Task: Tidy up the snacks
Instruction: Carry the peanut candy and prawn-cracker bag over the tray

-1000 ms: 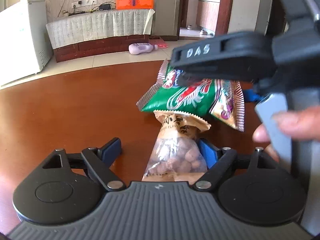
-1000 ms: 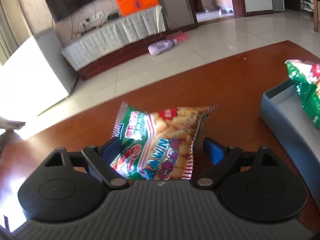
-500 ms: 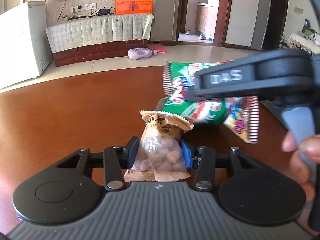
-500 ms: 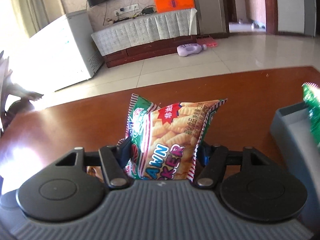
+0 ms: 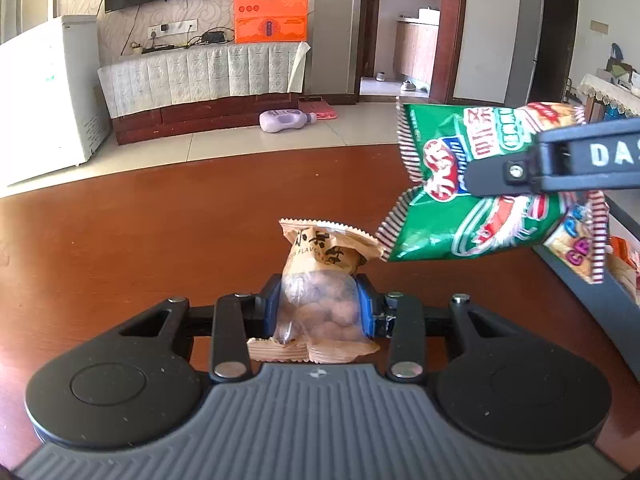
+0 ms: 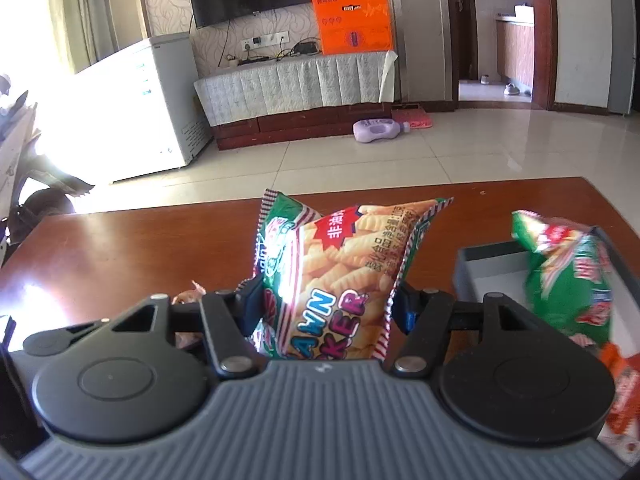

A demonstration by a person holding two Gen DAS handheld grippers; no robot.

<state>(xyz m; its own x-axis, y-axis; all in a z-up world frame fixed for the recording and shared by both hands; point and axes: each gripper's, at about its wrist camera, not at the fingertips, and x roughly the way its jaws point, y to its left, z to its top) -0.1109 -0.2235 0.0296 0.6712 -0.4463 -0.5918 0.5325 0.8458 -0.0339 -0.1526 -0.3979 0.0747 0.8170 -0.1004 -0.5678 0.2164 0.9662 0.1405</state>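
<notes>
Left gripper [image 5: 318, 312] clamped, blue pads pressing both sides of a brown nut packet [image 5: 320, 284], packet upright and lifted just over the wooden table [image 5: 140, 240]. Right gripper [image 6: 326, 312] likewise closed, squeezing a green prawn cracker bag [image 6: 336, 272] across its lower half, bag standing tall above the fingers. Seen from the left wrist, same cracker bag [image 5: 480, 188] held up in the air to the right of the nut packet, near a grey tray [image 5: 592, 280] at the table's right edge. Inside the grey tray [image 6: 480, 264], already one green snack bag [image 6: 568, 280] plus an orange wrapper [image 6: 624, 396] at the near corner. Judging by that: sorting partly done, some snacks stowed, two more in hand and not yet dropped in. Beyond the table, only tiled floor, white freezer [image 6: 136, 104] and orange box [image 6: 352, 20] on the covered cabinet.
</notes>
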